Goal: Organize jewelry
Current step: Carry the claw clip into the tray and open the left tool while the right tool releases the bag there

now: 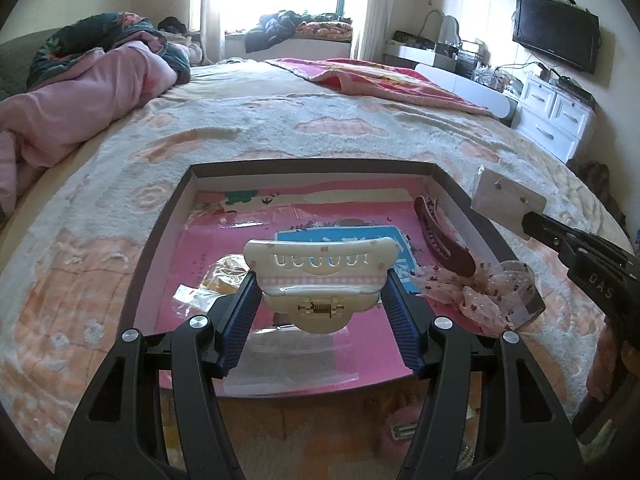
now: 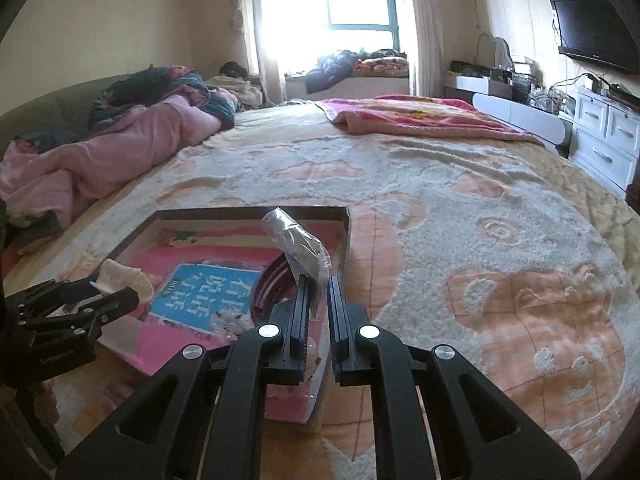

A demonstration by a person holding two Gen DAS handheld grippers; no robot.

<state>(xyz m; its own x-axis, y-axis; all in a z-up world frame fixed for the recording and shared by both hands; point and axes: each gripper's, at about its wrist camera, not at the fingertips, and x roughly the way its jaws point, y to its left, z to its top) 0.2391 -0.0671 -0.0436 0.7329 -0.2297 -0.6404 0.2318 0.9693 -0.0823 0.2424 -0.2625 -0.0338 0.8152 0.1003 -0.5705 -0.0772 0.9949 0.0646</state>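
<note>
Two grippers | left fingers (image 1: 256, 304) pinch cream hair claw (image 1: 320, 276) | right fingers (image 2: 300, 312) pinch plastic bag (image 2: 298, 248) | "DAS"

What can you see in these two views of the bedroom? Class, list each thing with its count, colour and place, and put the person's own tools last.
Box: one, dark rim, pink lining, on the bed.
Cream hair claw: one, held over the box by the left gripper.
Dark red hair claw: one, inside the box, right side.
Scrunchie: one, pale pink, dotted, on the box's right corner.
Earring card in clear bag: one, whitish, held by the right gripper.
Bedspread: one, cream and peach.
Television: one, black, on the wall.
Left gripper: shut on the cream claw.
Right gripper: shut on the bag.
</note>
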